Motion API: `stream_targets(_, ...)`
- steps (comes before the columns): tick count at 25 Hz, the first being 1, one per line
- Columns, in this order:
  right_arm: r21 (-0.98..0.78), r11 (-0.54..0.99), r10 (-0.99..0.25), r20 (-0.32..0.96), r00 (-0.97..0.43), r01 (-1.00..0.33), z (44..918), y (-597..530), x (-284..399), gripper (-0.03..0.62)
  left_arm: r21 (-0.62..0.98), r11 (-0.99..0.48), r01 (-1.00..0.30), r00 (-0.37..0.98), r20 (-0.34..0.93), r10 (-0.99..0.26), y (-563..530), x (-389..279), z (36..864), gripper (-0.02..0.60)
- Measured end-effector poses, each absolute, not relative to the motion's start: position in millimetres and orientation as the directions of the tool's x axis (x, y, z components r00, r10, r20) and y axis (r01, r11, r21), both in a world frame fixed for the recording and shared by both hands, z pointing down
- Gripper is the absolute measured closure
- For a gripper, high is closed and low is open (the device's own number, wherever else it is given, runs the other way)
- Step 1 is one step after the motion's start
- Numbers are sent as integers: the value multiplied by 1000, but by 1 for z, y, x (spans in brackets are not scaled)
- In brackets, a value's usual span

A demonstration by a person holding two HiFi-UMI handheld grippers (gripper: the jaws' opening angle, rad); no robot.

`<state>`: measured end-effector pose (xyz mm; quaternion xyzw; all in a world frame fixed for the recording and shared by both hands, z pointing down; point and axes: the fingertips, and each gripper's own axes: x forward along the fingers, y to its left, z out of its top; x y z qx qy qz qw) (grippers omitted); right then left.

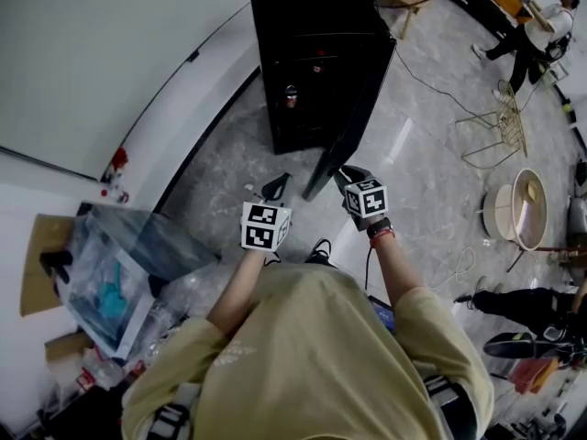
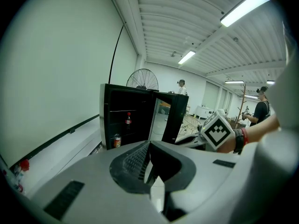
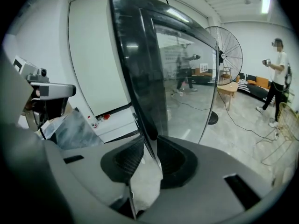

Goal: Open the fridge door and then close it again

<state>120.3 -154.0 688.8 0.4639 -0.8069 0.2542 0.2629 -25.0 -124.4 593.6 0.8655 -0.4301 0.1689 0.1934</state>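
Observation:
The black fridge stands against the white wall with its door swung open towards me. A bottle and a can show on its shelves. My right gripper is at the door's free edge. In the right gripper view the dark glass door runs edge-on between the jaws of my right gripper, which stand slightly parted around it, and the pads do not clearly press. My left gripper hangs shut and empty in front of the fridge, to the left of the door.
A standing fan is behind the fridge. Wire racks and a round white tub sit on the floor to the right. Boxes and plastic sheets are piled at my left. People stand at the far right.

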Motion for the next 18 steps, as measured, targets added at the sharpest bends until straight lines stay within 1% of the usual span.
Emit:
stream_targets(8, -189, 398, -637, 648, -419, -898, 690, -172, 95, 489, 189, -550, -813, 568, 461, -681, -132, -54, 598, 563)
stream_targets(18, -230, 303, -673, 635, -378, -925, 691, -201, 62, 488, 194, -527, -827, 551, 460, -696, -138, -104, 607, 563)
